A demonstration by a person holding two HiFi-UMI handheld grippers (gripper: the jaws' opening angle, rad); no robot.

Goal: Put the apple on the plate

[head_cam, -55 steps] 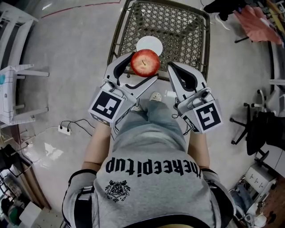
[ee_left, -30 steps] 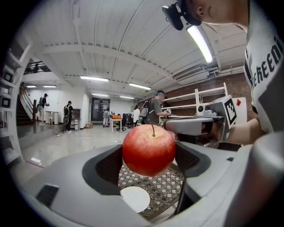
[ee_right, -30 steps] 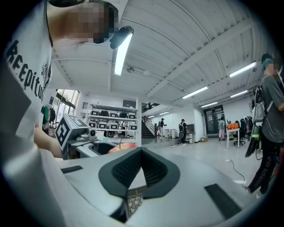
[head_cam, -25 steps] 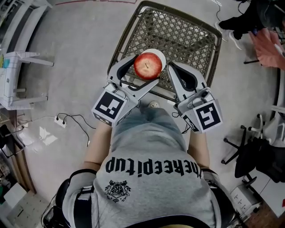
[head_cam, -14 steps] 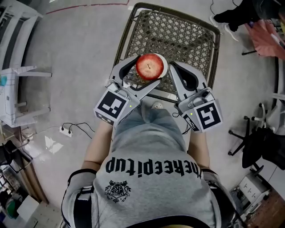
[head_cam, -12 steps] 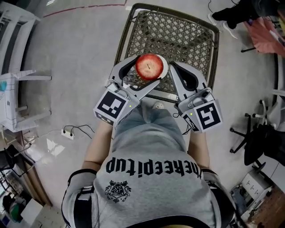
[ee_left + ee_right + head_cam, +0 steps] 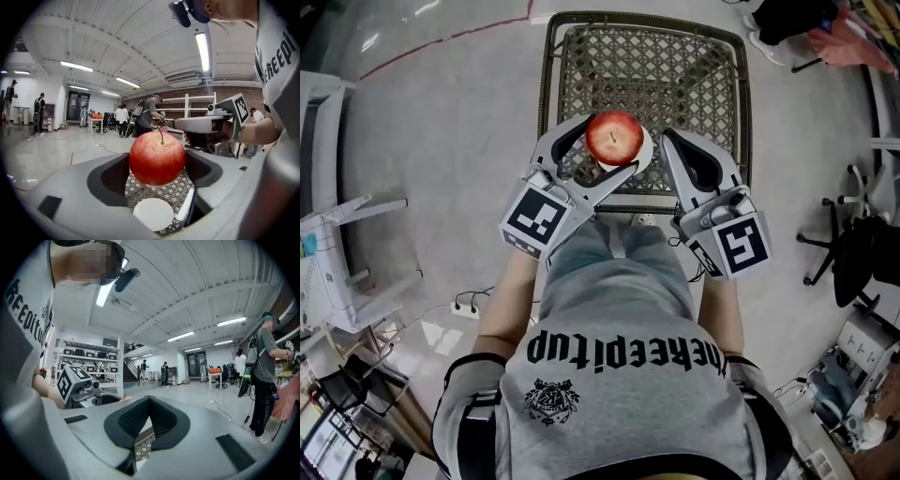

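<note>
Left claw: clamping the red apple by its sides, both jaws spread around it and pressing on it, stem pointing up.
Apple: hanging in the air directly above the white plate, clear of it, covering most of it in the head view.
Plate: lying flat on the lattice table, near the edge closest to the person.
Right claw: hovering just beside the apple on its right, jaws pressing together with nothing between them, tips reaching over the table's near edge.
Table: standing on the pale grey floor, showing a brown woven top inside a dark rim.
Person: wearing a grey printed shirt, holding both claws out in front at about the same height.
Background: showing people standing far off in a bright hall, seen in the left gripper view.
</note>
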